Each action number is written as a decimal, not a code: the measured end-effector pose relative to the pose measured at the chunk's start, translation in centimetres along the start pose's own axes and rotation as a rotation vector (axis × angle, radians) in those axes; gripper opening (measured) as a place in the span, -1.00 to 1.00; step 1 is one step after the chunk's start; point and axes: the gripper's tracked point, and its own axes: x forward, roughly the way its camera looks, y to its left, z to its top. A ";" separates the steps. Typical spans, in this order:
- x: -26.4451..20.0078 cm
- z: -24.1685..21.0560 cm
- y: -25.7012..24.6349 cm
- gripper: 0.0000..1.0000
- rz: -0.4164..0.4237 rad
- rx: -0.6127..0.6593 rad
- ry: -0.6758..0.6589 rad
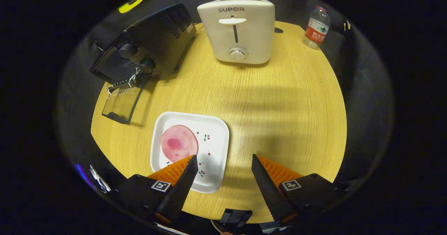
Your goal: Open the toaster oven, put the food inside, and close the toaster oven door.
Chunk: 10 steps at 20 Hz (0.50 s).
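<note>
Sitting at the far left of the round wooden counter (279,116): a black toaster oven (146,46), turned at an angle, two knobs facing this way. Hanging fully open in front of it, its glass door (122,104), dropped down and lying almost flat at the counter's left edge, wire rack just showing at the mouth.

Lying nearer, right of the door and well apart from it: a white square plate (213,137) with small cherry prints. Resting on the plate's left half: the food (179,142), a flat round pink slice with a darker centre, not yet inside the oven.

Standing at the back, middle of the counter: a white pop-up toaster (241,30), lever raised, dial below, a brown piece poking out of its top slot. Standing further right at the counter's rear edge: a plastic water bottle (316,27) with a red label, upright.

Hovering low over the near edge: the gripper (223,160), fingers spread wide and gripping nothing. Overlapping the plate's near corner, tip just beside the slice: the left finger. Reaching over bare counter: the right finger.
</note>
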 end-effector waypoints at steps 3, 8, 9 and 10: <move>1.2 0.2 0.2 0.79 -0.019 -0.009 0.017; 1.8 0.6 0.1 0.40 -0.076 -0.011 0.036; 2.9 0.7 0.1 0.30 -0.085 0.000 0.042; 2.1 0.6 0.7 0.14 -0.066 0.009 0.055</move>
